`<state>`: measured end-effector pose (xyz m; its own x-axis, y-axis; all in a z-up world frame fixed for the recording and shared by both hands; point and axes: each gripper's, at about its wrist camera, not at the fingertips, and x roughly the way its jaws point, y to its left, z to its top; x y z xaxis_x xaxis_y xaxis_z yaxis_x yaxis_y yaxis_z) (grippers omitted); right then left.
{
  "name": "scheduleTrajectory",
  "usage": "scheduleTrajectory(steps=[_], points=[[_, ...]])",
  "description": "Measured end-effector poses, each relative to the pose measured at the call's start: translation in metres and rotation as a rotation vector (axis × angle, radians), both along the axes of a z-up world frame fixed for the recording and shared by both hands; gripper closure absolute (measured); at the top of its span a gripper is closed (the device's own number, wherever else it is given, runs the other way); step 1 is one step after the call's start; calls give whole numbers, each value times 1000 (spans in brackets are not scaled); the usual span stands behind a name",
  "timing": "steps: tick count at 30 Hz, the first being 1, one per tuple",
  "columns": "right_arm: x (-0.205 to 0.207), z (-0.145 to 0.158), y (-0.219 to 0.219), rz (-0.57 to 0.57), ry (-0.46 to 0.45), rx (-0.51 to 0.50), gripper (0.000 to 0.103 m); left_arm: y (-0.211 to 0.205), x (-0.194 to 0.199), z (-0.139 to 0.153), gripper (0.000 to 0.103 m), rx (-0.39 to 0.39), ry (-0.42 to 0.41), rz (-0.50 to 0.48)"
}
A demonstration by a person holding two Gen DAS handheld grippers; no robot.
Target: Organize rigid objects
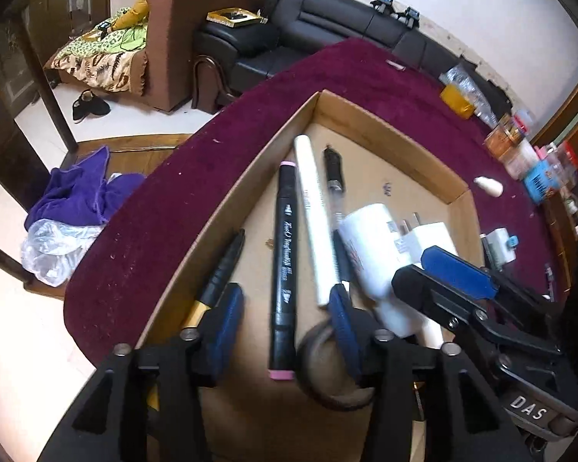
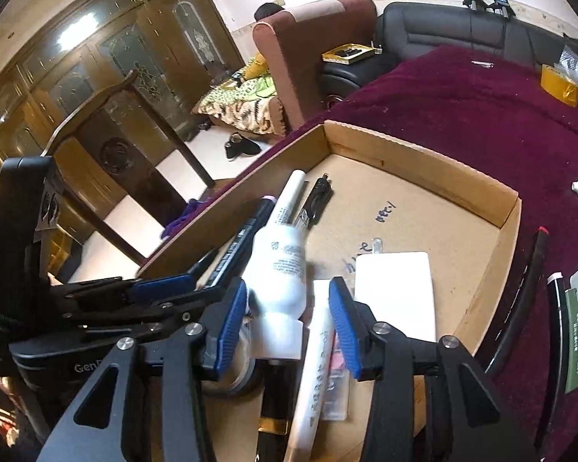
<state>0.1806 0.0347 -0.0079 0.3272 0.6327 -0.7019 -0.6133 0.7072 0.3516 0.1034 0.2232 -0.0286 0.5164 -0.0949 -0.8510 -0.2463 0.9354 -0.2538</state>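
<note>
Looking down into the cardboard tray (image 1: 458, 196), you have both tools over its near half. Your left gripper (image 1: 285, 319) stands released, jaws apart and pressing on nothing. The black marker (image 1: 285, 254) with pink ends lies between them on the tray floor. Its long axis runs straight away from you, in line with the fingers, so a straight closing would meet its barrel across the width. A white tube (image 1: 312, 211) lies just beside it on the right, nearly parallel, and a black pen (image 1: 334, 171) lies beyond that. A second dark pen (image 1: 221, 265) rests against the tray's left wall, partly under the left finger.

Your right gripper (image 2: 287, 323) is likewise released. The white bottle (image 2: 279, 281) lies between its blue pads (image 2: 231, 327), cap end toward you and body pointing away and slightly left. I cannot tell whether the left pad grazes the bottle; the right pad stands clear of it. A second white tube (image 2: 316, 377) lies under that gripper, and a flat white box (image 2: 395, 292) sits just to its right. A tape roll (image 1: 327, 369) shows blurred at the near end.

My judgement: each hand sits directly over its own item, so neither needs to cross the other.

The tray rests on a dark red cloth (image 2: 462, 107) covering the table. Loose items remain outside the tray to the right, including a charger (image 1: 501, 244). Beyond the table, a brown armchair (image 2: 312, 50), a black sofa (image 1: 327, 19) and wooden cabinets (image 2: 108, 57) stand in the room.
</note>
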Motion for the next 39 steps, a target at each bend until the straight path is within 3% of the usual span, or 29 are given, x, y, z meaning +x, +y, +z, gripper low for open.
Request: scheduleTrajectory(steps=[3,7,10,12,16,20,22,24,27,30,35,39], points=[[-6,8,-12,2,-10,28,52,-4,-9,5,37,-3,-38,17],[-17,23,-51,11,-4,78,49,-14,-27,18,37,-5,-107,48],[-19,33,-88,14,-3,103,46,-26,-45,28,34,-1,-171,143],[-15,37,-117,-6,-12,95,46,-43,-53,34,34,-10,-190,135],[7,34,-166,-92,-58,47,43,-94,-54,44,24,19,-181,27],[41,9,-215,-230,33,128,43,-153,-49,49,9,46,-208,-100],[52,-5,-230,-282,97,165,43,-174,-46,48,9,43,-215,-126],[56,-12,-237,-318,132,186,43,-195,-39,46,9,51,-206,-189],[53,-12,-231,-278,114,160,43,-215,-29,42,9,73,-182,-262],[47,-10,-223,-248,94,129,45,-223,-17,35,9,18,-120,-293],[40,-14,-213,-191,106,71,74,-199,-8,28,9,-72,-55,-240],[35,-18,-201,-136,111,43,76,-177,-10,34,9,-34,-79,-151]])
